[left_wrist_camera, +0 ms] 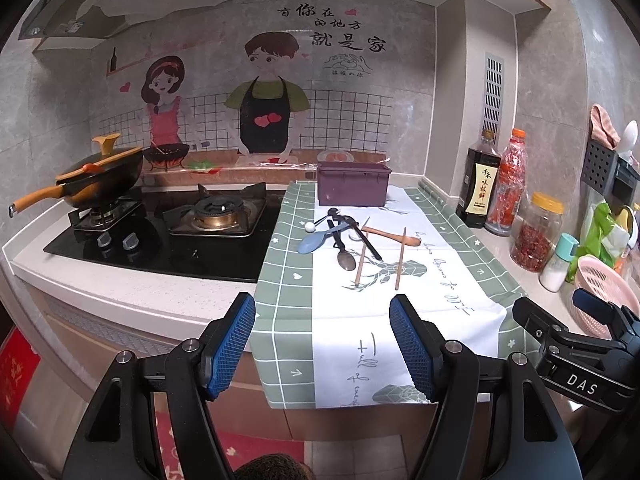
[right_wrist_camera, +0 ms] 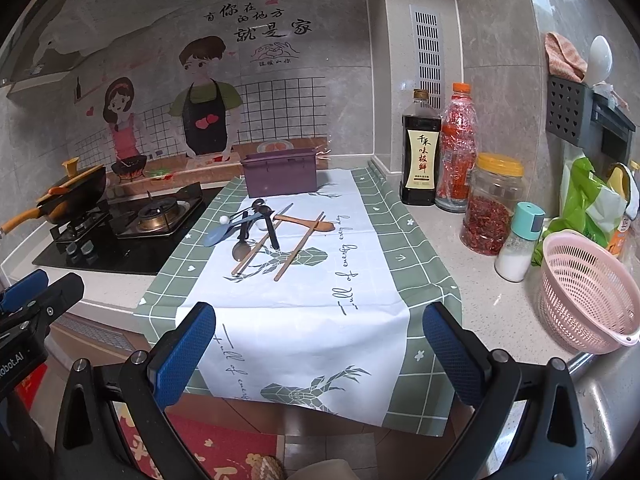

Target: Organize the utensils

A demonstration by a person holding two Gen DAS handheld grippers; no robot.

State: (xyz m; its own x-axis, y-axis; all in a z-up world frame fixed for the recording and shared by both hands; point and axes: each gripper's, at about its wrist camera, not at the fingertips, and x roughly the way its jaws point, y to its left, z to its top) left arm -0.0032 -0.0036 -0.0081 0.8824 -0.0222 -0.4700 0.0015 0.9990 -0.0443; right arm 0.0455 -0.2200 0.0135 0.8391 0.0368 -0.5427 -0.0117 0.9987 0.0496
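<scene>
A heap of utensils lies on the green and white cloth (left_wrist_camera: 400, 320) (right_wrist_camera: 320, 320): a blue spoon (left_wrist_camera: 314, 242) (right_wrist_camera: 218, 236), a metal spoon (left_wrist_camera: 346, 260) (right_wrist_camera: 241, 250), a wooden spoon (left_wrist_camera: 394, 236) (right_wrist_camera: 308, 223), two wooden chopsticks (left_wrist_camera: 400, 258) (right_wrist_camera: 298, 247) and black-handled pieces (left_wrist_camera: 370, 246) (right_wrist_camera: 272, 232). A purple box (left_wrist_camera: 353, 184) (right_wrist_camera: 280, 176) stands behind them. My left gripper (left_wrist_camera: 322, 344) is open and empty at the counter's front edge. My right gripper (right_wrist_camera: 318, 356) is open and empty, also near the front edge, and shows in the left wrist view (left_wrist_camera: 576, 320).
A gas hob (left_wrist_camera: 168, 228) with a lidded wok (left_wrist_camera: 100, 176) is on the left. On the right stand a soy sauce bottle (right_wrist_camera: 420, 152), a red-filled bottle (right_wrist_camera: 458, 148), a chilli jar (right_wrist_camera: 492, 208), a salt shaker (right_wrist_camera: 518, 244) and a pink colander (right_wrist_camera: 588, 292).
</scene>
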